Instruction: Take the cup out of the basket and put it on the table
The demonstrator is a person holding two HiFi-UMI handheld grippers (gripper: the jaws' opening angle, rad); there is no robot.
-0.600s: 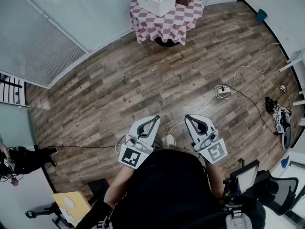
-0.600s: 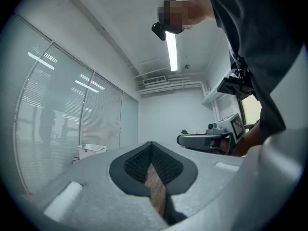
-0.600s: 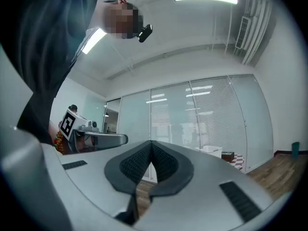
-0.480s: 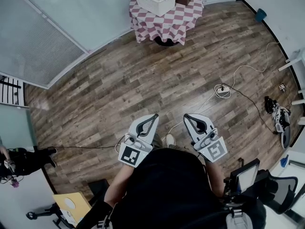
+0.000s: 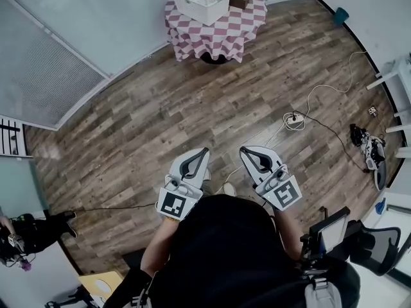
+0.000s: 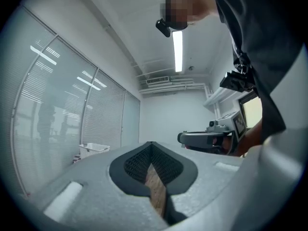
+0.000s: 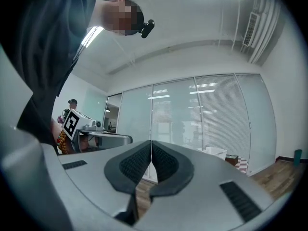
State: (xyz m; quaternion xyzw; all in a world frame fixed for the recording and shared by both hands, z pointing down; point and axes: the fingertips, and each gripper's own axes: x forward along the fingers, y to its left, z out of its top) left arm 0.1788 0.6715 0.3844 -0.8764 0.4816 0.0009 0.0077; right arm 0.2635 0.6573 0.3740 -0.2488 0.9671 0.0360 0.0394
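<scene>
The left gripper (image 5: 205, 151) and right gripper (image 5: 243, 149) are holding their jaws shut on nothing, pointing toward twelve o'clock. There the basket (image 5: 200, 0) is sitting on the table (image 5: 221, 34), well apart; the cup is too small to tell.

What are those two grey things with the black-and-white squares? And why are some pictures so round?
A person holds two grabbing tools, one per hand: the left gripper and the right gripper. The squares are markers on the tools. The picture from above comes from a camera on the person's head. The two round pictures come from small cameras riding on each tool, looking along its jaws. Both pairs of jaws are closed, with nothing in them. Across the wooden floor stands a table with a checked cloth; on it sit a white basket and a small brown box. No cup shows from here.
</scene>
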